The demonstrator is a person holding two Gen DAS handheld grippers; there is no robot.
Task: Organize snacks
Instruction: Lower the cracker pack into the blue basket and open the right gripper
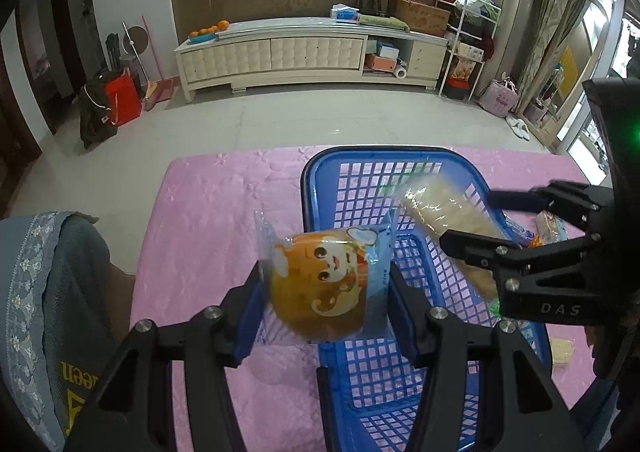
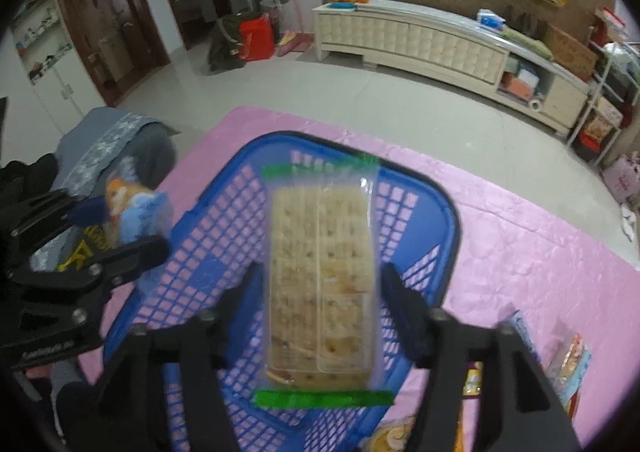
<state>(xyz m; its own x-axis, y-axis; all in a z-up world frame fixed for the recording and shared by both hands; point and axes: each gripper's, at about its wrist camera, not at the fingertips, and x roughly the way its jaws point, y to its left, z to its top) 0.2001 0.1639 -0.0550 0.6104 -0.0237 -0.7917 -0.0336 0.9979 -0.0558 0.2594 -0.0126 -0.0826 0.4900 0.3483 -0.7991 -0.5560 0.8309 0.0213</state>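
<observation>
A blue plastic basket stands on the pink cloth. My left gripper is shut on a cake packet with a cartoon face, held over the basket's left rim; it also shows in the right wrist view. My right gripper is shut on a clear cracker packet with green ends, held above the inside of the basket. The cracker packet shows in the left wrist view with the right gripper around it.
More snack packets lie on the pink cloth right of the basket. A grey cushioned seat sits left of the table. A white cabinet stands across the tiled floor.
</observation>
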